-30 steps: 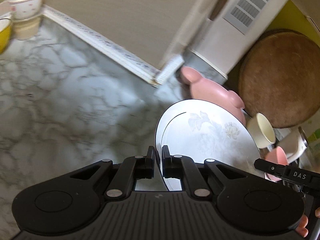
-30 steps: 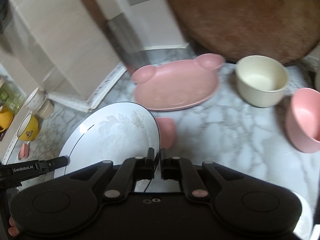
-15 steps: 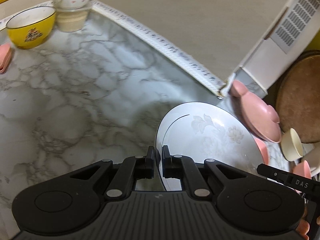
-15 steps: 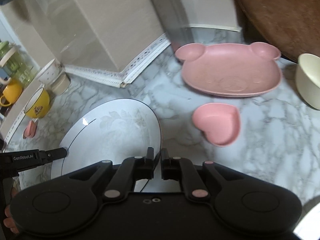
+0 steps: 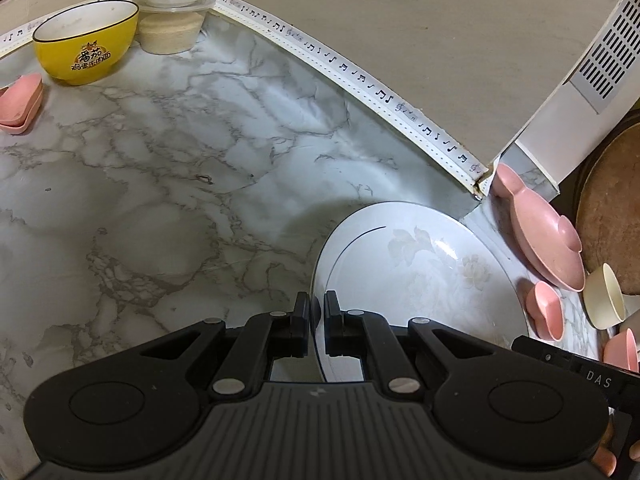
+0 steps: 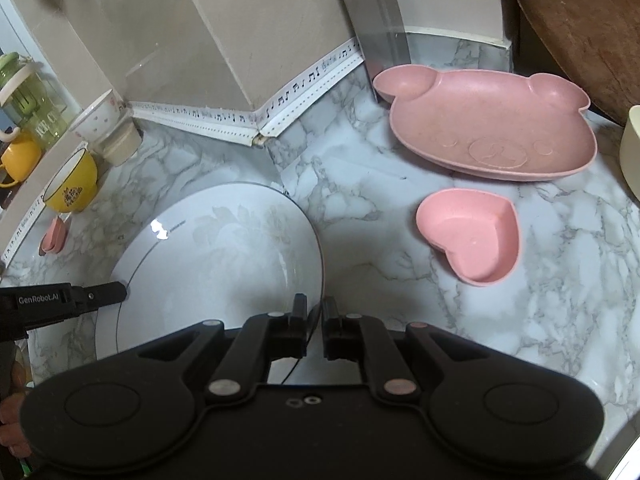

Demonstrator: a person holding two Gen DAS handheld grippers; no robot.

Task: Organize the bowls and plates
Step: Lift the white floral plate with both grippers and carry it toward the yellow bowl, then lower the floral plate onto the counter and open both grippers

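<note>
both grippers, left gripper (image 5: 316, 326) and right gripper (image 6: 315, 326), each clenched on opposite rims of the white plate (image 6: 216, 256), are lowering it toward the marble counter (image 5: 160, 200), needing a gentle set-down next.

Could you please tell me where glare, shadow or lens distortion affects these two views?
Right wrist view: a bright glare spot on the white floral plate. Left wrist view: soft shadow on the grey marble counter beside the plate, and fisheye bending of the music-note trim strip. Both look sharp.

counter: grey-veined marble (image 5: 168, 208) | wall: beige (image 5: 420, 40) | edge trim: music-note strip (image 5: 360, 78)
</note>
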